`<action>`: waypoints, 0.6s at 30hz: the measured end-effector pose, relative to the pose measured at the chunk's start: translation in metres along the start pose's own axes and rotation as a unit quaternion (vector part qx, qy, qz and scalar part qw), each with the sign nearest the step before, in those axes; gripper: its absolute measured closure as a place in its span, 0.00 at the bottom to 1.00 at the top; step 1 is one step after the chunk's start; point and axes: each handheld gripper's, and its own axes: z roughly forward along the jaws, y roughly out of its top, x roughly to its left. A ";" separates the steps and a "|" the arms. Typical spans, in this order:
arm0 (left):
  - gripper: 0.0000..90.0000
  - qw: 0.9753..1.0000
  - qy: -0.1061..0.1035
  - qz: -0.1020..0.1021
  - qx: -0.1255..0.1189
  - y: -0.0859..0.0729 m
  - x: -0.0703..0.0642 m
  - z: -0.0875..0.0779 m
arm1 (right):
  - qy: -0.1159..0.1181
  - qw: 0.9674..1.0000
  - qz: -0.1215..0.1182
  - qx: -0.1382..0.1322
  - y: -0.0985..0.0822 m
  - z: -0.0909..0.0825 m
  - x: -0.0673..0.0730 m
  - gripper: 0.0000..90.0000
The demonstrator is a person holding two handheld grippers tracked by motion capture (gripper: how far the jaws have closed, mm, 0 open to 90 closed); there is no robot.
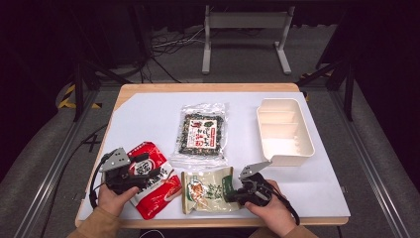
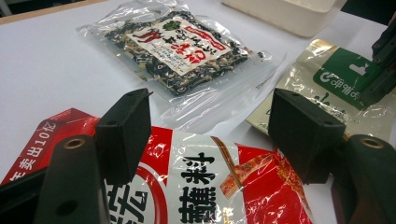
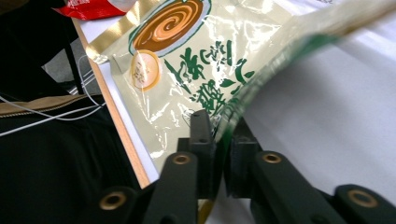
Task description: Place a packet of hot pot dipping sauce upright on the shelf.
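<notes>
Glossy crinkled foil on the green-and-gold pouch [image 3: 187, 70] and the red pouch [image 2: 210, 186] — clear shiny plastic on the seaweed bag [image 1: 200, 134]; smooth matt plastic bin [image 1: 302, 144], matt white tabletop [image 1: 143, 119] edged in wood.

You work at a wooden table [image 1: 208, 88] topped by a white sheet [image 1: 148, 119], lit brightly from above while the room around you lies dark. Grey carpet [image 1: 44, 148] covers the floor on both sides. Beyond the table's far edge stands a white metal frame [image 1: 246, 22] on two feet, with loose cables [image 1: 168, 44] just left of it. Yellow-black tape [image 1: 67, 96] marks the floor at left.
</notes>
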 end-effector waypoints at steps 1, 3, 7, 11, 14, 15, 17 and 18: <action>0.34 1.000 -0.001 -0.001 -0.001 0.000 0.000 0.000 | 0.001 1.000 0.001 0.001 0.001 0.000 0.000 0.95; 0.34 1.000 -0.001 -0.001 -0.002 0.000 0.000 0.000 | 0.002 1.000 0.000 0.003 0.002 -0.001 0.000 0.96; 0.34 1.000 -0.003 -0.002 -0.004 0.000 0.002 -0.001 | 0.006 1.000 0.006 0.002 0.004 -0.003 0.000 0.98; 0.33 1.000 -0.005 -0.001 -0.004 0.002 0.001 -0.002 | 0.003 1.000 0.005 -0.008 0.008 -0.010 0.002 0.99; 0.30 1.000 -0.011 0.007 -0.003 0.004 -0.001 -0.001 | 0.008 1.000 0.007 -0.020 0.011 -0.020 0.002 0.99; 0.29 1.000 -0.011 0.007 -0.004 0.004 -0.003 0.000 | 0.007 1.000 0.008 -0.022 0.012 -0.022 0.002 0.99; 0.28 1.000 -0.012 0.016 -0.002 0.006 -0.004 0.001 | 0.006 1.000 0.005 -0.023 0.014 -0.026 0.002 0.99; 0.28 1.000 -0.013 0.019 -0.001 0.007 -0.005 0.001 | 0.006 1.000 0.003 -0.024 0.016 -0.028 0.002 0.99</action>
